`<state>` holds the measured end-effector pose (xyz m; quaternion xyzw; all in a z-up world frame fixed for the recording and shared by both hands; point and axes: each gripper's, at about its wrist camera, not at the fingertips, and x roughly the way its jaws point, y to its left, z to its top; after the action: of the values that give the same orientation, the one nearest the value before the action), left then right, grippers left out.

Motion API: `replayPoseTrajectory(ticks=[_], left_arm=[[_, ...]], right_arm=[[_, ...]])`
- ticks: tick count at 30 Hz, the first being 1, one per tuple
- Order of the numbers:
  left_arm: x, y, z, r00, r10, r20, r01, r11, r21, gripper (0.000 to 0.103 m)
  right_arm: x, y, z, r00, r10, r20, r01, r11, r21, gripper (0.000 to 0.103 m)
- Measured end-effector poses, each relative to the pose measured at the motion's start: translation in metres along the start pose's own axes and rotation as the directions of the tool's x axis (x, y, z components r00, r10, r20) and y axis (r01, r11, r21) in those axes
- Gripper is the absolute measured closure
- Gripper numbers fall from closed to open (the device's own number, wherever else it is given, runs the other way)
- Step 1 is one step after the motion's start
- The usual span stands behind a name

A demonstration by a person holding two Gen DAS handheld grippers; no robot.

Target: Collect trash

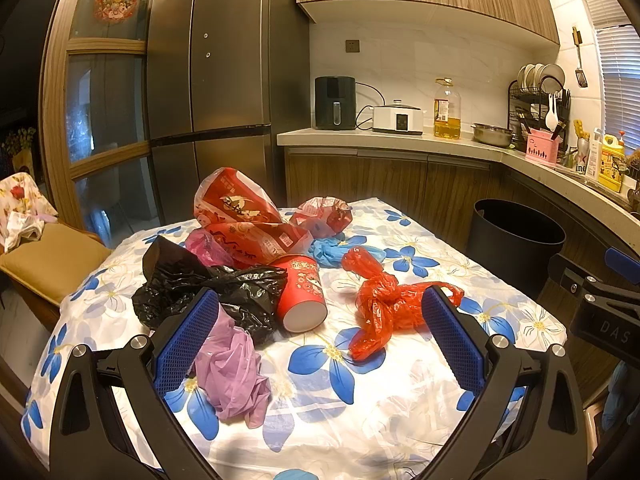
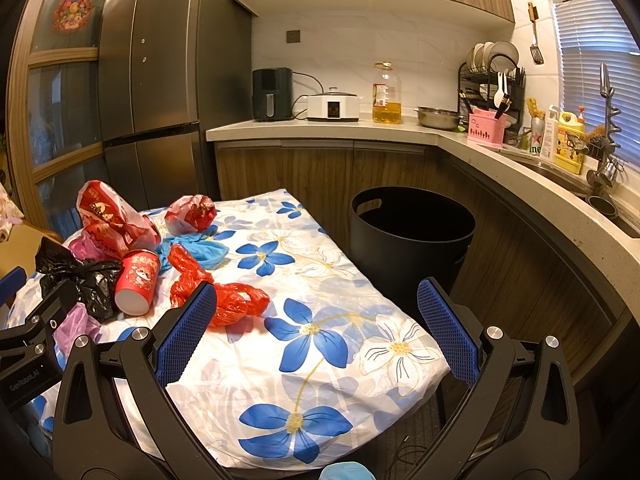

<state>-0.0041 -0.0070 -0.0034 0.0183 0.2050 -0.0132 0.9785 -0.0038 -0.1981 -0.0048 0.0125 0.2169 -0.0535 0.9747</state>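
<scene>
Snagging the floral cloth [image 1: 400, 392] is the main hazard: it lies loose and wrinkled over the surface, and a gripper closing low on thin plastic could pinch the fabric as well and drag the whole pile. The trash sits in a cluster on the far-left part of the surface: a black bag [image 1: 208, 288], a lilac bag [image 1: 232, 372], a red paper cup [image 1: 304, 292] lying on its side, a red bag [image 1: 384, 304], blue gloves [image 1: 332, 250] and two printed red-and-white bags behind them, the larger [image 1: 244, 212] on the left and the smaller [image 1: 322, 212] on the right. These items touch or overlap, so lifting one may pull a neighbour along and drop it short of the black bin [image 2: 412, 232], which stands on the floor beside the right edge of the surface. The cup could roll if nudged (its base faces the cameras). Crumpled film may also slip from the pads during transfer.

The left gripper [image 1: 320, 328] is spread wide and empty, aimed forward over the near-left part of the surface, its left pad against the lilac bag, its right pad just beside the red bag. The right gripper [image 2: 316, 320] is likewise spread wide and holds nothing; it hovers over the near-right, bare part of the cloth, with its left finger near the red bag and the bin ahead to its right. Each gripper's body shows at the edge of the other's view, so they sit side by side and could collide if both reach for the red bag.
</scene>
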Motion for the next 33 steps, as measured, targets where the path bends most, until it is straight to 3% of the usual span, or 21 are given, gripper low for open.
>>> replayPoseTrajectory(ticks=[33], left_arm=[[-0.0007, -0.0002, 0.0007, 1.0, -0.003, 0.002, 0.003, 1.0, 0.0, 0.005]], right_arm=[[0.0019, -0.0006, -0.0018, 1.0, 0.003, 0.0, -0.003, 1.0, 0.002, 0.004]])
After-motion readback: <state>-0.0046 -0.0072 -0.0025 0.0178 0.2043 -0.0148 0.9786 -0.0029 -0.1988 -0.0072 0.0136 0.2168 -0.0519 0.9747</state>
